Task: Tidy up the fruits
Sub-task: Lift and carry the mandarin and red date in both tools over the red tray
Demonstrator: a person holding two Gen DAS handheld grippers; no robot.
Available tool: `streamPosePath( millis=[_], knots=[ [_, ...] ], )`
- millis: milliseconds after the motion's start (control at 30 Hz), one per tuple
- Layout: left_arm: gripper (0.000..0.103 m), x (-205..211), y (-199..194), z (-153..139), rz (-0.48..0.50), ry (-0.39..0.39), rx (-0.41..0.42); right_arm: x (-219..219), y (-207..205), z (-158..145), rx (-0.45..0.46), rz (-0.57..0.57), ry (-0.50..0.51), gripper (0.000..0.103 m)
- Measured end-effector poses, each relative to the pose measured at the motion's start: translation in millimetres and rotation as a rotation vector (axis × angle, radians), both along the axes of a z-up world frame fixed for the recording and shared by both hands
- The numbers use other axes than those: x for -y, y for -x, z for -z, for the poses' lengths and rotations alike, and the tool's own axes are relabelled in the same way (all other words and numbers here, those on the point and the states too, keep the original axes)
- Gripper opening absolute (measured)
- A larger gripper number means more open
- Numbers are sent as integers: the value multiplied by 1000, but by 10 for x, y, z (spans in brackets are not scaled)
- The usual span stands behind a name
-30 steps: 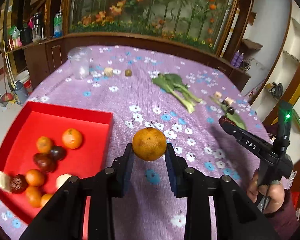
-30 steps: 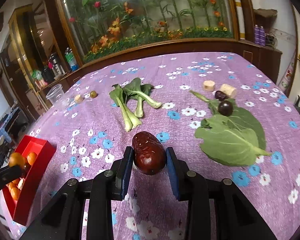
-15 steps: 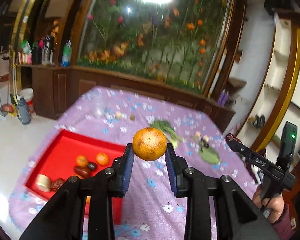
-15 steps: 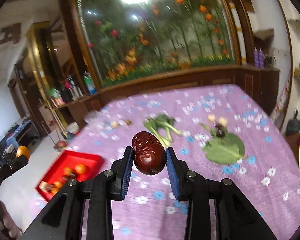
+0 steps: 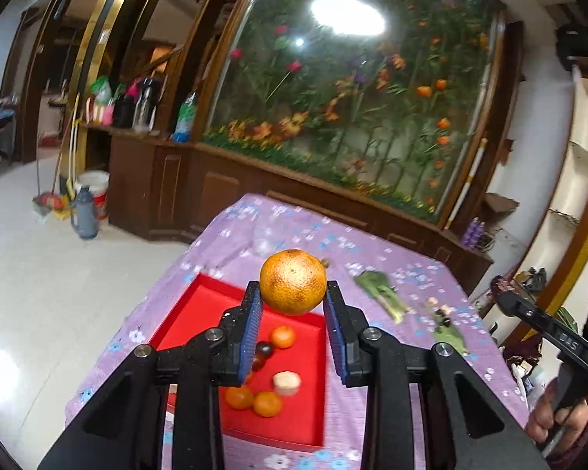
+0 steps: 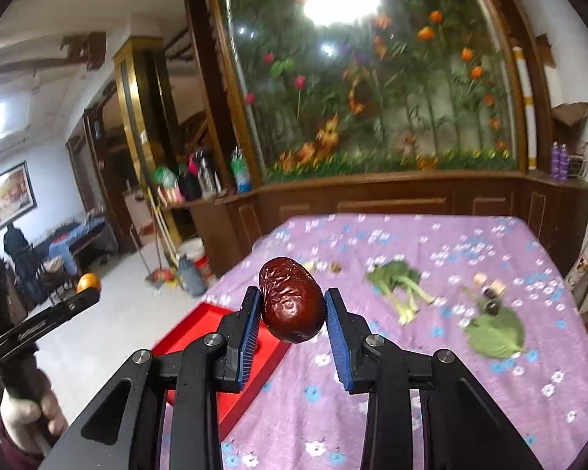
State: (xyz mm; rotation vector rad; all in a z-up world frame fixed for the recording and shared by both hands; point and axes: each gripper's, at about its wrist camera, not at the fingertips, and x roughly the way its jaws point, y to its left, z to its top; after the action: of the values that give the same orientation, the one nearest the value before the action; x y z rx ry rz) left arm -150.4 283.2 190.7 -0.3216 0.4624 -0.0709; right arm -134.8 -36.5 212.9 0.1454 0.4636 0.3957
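My left gripper [image 5: 293, 293] is shut on an orange [image 5: 293, 281], held high above the red tray [image 5: 200, 313]. Several small oranges, dark fruits and a pale piece lie in that tray. My right gripper [image 6: 293, 305] is shut on a wrinkled dark red date [image 6: 292, 305], raised over the table near the red tray [image 6: 184, 333] at its left. In the left wrist view the right gripper [image 5: 501, 286] shows at the right edge with the date at its tip. The left gripper [image 6: 88, 288] with its orange appears at the left of the right wrist view.
A purple flowered cloth [image 6: 431, 372] covers the table. On it lie green bok choy [image 6: 396, 286], a big green leaf [image 6: 496, 333] with dark fruits and pale pieces beside it, and small bits farther back. A wooden cabinet and flower mural stand behind; white floor lies left.
Both grippers have risen and pulled back from the table, each still holding its fruit. The table and the red tray now look smaller and farther below.
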Motion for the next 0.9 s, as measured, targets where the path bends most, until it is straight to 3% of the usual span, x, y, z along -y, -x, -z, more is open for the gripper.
streamPosePath(
  millis=[133,267,567,767,900],
  knots=[
    [31,-169,-149,137,-7,23,-32,-121,-176,48,8,14,40,36],
    [31,-280,-161,103,-13,12,-18,-156,-414,-89,16,6,3,36],
    [31,-839,-85,-438,-37,43,53,-306,-772,-711,61,-93,-180,36],
    [31,-1054,-125,-1109,-67,-87,106,-447,-911,-1512,103,-167,-207,36],
    [31,-1116,-276,-1263,-116,-179,90,-691,-1000,-1999,117,-219,-148,36]
  ],
)
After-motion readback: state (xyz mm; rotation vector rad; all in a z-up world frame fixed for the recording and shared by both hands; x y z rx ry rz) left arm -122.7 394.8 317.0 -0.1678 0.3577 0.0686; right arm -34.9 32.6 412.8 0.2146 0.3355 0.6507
